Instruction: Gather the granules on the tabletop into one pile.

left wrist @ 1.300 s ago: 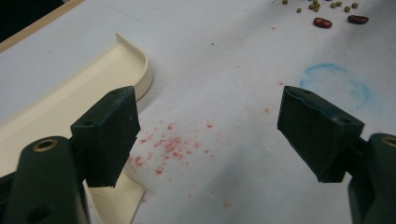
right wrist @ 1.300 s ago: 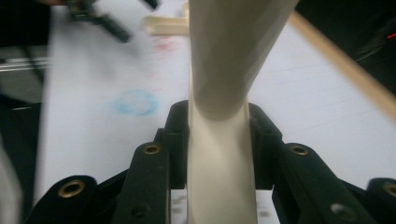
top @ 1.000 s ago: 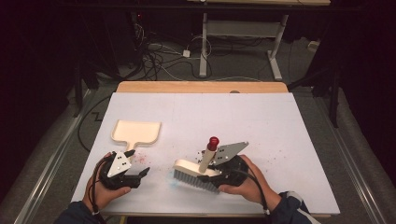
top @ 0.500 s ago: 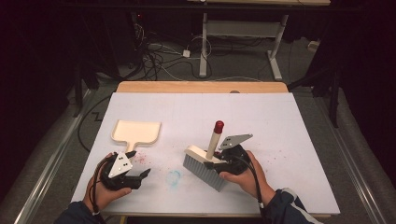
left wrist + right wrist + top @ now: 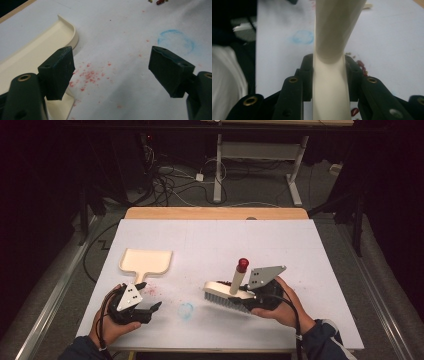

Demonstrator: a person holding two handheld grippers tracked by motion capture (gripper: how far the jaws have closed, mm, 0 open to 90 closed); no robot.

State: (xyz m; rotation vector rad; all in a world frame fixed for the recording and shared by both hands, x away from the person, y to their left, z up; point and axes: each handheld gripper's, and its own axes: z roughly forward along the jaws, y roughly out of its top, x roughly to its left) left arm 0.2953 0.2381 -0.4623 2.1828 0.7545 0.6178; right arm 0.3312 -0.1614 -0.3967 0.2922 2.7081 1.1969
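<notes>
Meanwhile right gripper clamps the brush; left gripper gapes empty.

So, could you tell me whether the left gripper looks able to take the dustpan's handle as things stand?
Probably yes: the left gripper is open, the dustpan lies just beside one jaw, and nothing sits between them.

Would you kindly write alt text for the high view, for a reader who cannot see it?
At a white table, the right gripper clamps a cream brush by its red-tipped handle. The left gripper, jaws open, rests beside a cream dustpan. Red crumbs and a blue ring mark lie between them.
</notes>
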